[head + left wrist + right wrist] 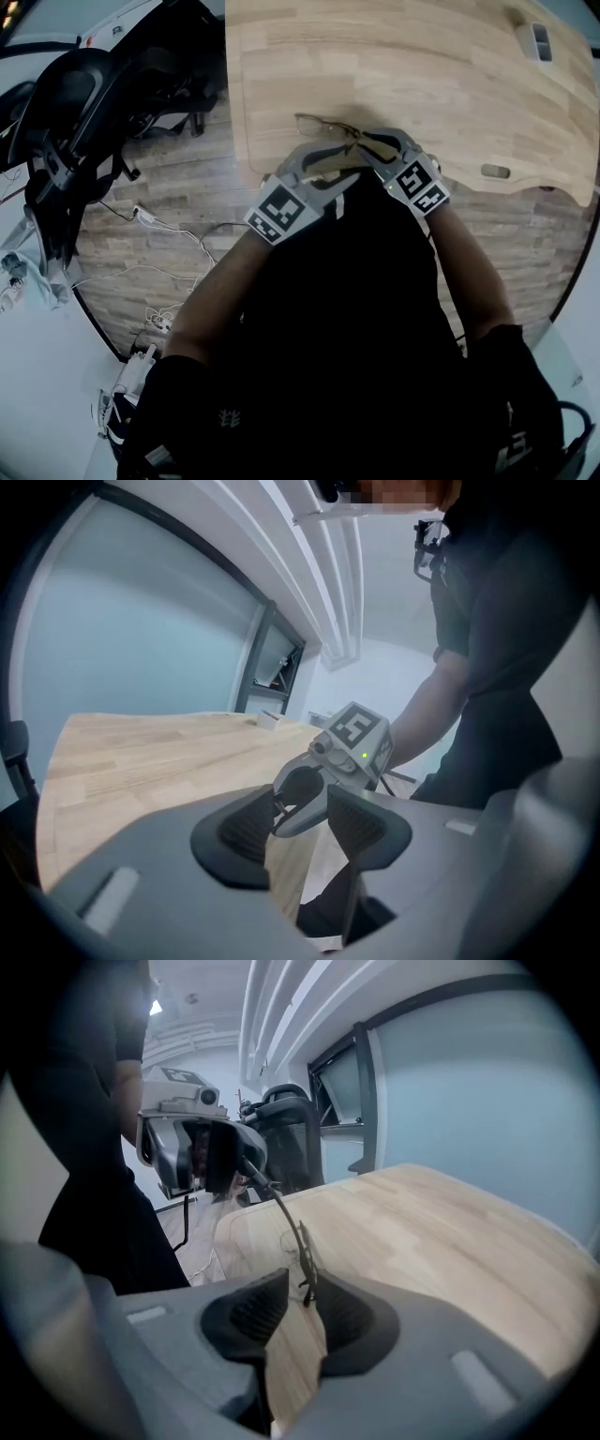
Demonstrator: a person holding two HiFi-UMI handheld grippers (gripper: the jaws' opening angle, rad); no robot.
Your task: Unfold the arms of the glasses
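Observation:
Thin dark-rimmed glasses [321, 125] are at the near edge of the wooden table [450, 84]. My left gripper [333, 157] is shut on the tip of one arm [272, 1196]. That arm curves up from the frame [301, 1246] into the left gripper [225, 1162]. My right gripper [302, 1312] stands open. The frame's near end hangs between its jaws, against one pad [345, 1314] and clear of the other. In the left gripper view my right gripper [298, 799] sits just beyond the left gripper [302, 827], with the thin arm [278, 810] by one pad.
A black office chair [84, 103] stands left of the table, above cables and a power strip [155, 220] on the plank floor. A small white box [536, 39] sits at the table's far right. An oval slot [495, 172] lies near the front edge.

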